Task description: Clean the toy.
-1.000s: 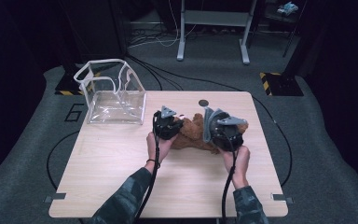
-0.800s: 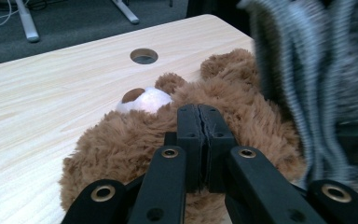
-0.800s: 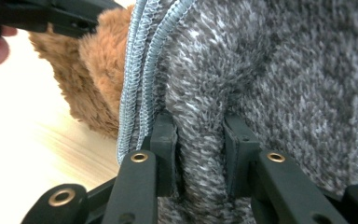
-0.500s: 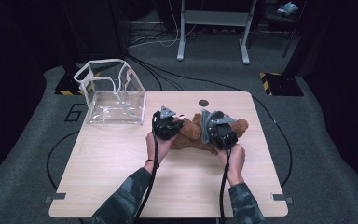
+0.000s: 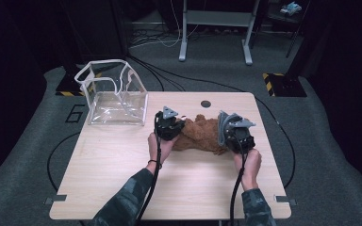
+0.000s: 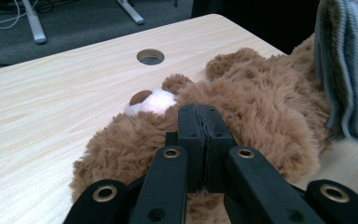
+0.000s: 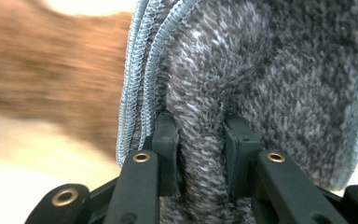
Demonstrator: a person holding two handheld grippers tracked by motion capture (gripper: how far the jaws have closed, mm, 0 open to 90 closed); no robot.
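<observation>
While the left gripper [image 6: 200,140] stands pinched shut on the fur of the brown teddy bear [image 5: 200,134] lying near the table's [image 5: 122,169] far edge, the right gripper [image 7: 200,154] clamps a fold of grey cloth [image 7: 270,84] beside it (apparently to dress or wipe the steadied toy).

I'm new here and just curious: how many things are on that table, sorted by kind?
Brown teddy bear: 1
Grey cloth: 1
Clear plastic bag: 1
Hand-held grippers, left gripper and right gripper: 2
Total: 5
</observation>
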